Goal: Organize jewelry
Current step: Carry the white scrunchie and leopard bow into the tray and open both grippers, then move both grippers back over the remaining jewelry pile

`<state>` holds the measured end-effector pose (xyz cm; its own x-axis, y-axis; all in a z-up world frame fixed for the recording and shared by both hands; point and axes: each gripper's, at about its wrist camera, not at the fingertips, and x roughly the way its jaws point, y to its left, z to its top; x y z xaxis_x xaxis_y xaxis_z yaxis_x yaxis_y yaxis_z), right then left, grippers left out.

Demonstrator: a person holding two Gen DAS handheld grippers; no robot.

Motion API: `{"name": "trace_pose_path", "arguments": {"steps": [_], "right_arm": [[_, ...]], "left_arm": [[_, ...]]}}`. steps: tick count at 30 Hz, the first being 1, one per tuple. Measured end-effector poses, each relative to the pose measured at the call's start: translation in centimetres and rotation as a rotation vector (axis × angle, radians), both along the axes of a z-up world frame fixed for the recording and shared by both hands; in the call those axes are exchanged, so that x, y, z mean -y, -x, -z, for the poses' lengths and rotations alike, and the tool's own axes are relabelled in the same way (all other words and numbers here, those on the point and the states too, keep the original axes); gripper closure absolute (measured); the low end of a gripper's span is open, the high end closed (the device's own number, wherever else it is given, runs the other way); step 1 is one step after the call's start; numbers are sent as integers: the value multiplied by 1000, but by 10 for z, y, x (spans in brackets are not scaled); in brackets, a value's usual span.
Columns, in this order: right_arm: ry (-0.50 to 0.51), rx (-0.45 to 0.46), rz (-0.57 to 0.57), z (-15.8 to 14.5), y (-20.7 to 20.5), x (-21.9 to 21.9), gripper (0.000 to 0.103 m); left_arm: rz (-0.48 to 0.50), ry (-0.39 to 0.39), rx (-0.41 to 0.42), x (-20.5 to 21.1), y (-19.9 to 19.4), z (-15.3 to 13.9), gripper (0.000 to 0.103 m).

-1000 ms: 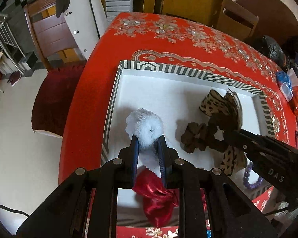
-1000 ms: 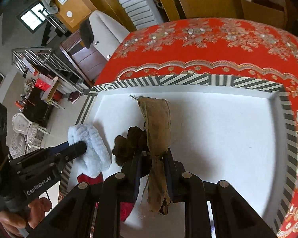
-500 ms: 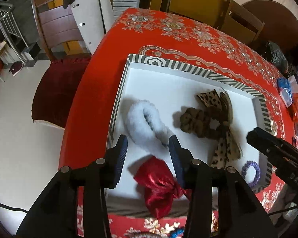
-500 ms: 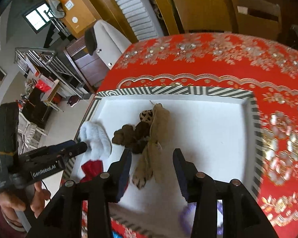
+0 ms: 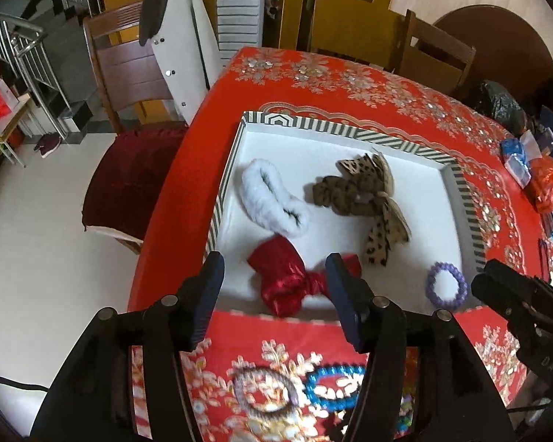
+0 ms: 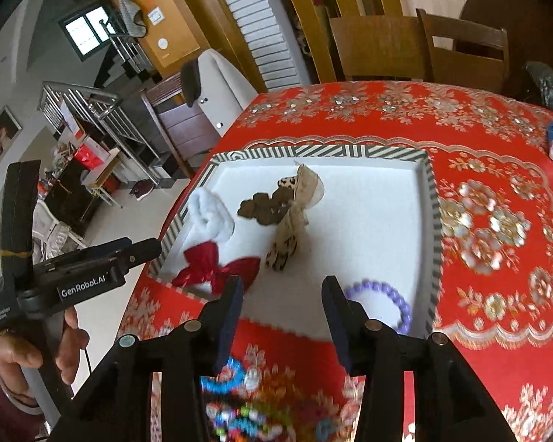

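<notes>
Left wrist view: left tongs (image 5: pixel 274 276) gaped apart, empty, above near rim of striped tray (image 5: pixel 354 132) on red tabletop (image 5: pixel 350 81). In tray: white fur scrunchie (image 5: pixel 272 199), leopard bow w/ brown scrunchie (image 5: pixel 365 195), red bow (image 5: pixel 287 283), purple bead bracelet (image 5: pixel 446 285).

Right wrist view: right tongs (image 6: pixel 282 302) also apart, holding nothing, near bracelet (image 6: pixel 383 298). Left tongs (image 6: pixel 143 248) at tray's left edge.

Ahead of the left gripper (image 5: pixel 274 276), a white tray (image 5: pixel 387 138) has a black-and-white striped rim. In it lie a fluffy white scrunchie (image 5: pixel 272 199), a shiny red bow (image 5: pixel 289 283), a brown scrunchie (image 5: pixel 337 193), a leopard-print bow (image 5: pixel 381 221) and a purple bead bracelet (image 5: pixel 446 285). The counter (image 5: pixel 188 199) wears a red cloth with silver-gold flowers
</notes>
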<state>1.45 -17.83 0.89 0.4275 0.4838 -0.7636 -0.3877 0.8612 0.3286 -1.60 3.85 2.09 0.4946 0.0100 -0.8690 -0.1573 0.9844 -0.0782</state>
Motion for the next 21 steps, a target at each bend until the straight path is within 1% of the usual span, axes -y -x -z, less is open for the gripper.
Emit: {"name": "trace_pose_path", "arguments": {"steps": [1,3,4,8,9,13,17,21], "right_arm": [[2,5,-1,-2,9,4,60],[6,7,-5,-4,21,9,60],[11,8,-9,-4,30,12,60],[31,7,-16,-4,55,24,59],[32,2,-16,-2,60,27,59],[46,-21,-21,8,83,37,59],[49,-51,-28,21,102,43,59],[63,-59,-47,31,116,46,59]], "left_arm": [[-1,4,1,1,4,-1,42],[-3,29,13,4,18,-5,34],[-4,37,17,5,24,-7,33],[-9,64,3,10,44,-11,33],[-15,81,0,9,52,-12,33],[-38,95,-3,2,76,-13,33],[-59,119,-29,-8,101,-7,33],[-78,115,-47,-14,124,0,33]]}}
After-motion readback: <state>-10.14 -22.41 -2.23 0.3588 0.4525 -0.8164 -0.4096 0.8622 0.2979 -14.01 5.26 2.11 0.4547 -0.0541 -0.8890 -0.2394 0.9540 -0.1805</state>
